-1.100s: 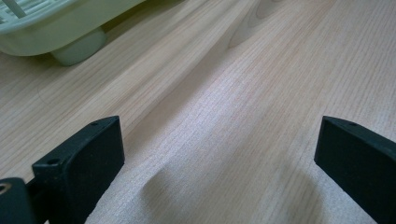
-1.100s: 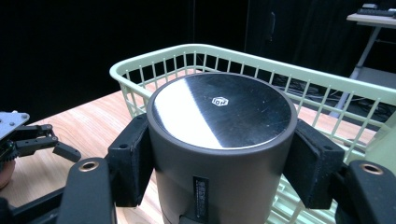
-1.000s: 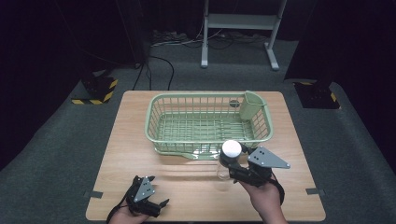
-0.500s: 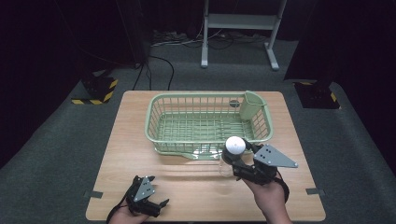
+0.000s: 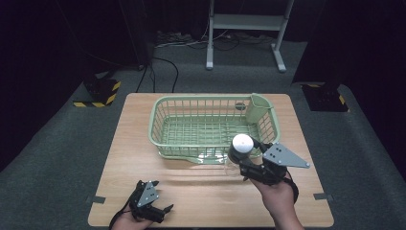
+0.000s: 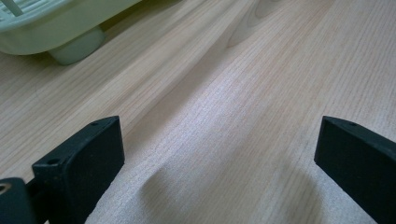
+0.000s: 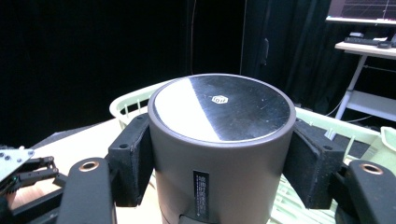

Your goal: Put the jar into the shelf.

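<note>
Right of centre in the high view, the grey-lidded bottle stood upright, lid up, clamped by the right tongs at the green basket, while the left tongs gaped empty over the tabletop.

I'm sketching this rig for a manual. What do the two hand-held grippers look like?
Both are black, two-jawed tools. The left gripper carries a small grey three-cornered plate and trails a dark cable; in its own view the jaws are blocky black pads with small screw holes. The right gripper has a larger grey three-cornered plate dotted with dark holes, and brass-ringed holes on its jaw arms.
</note>
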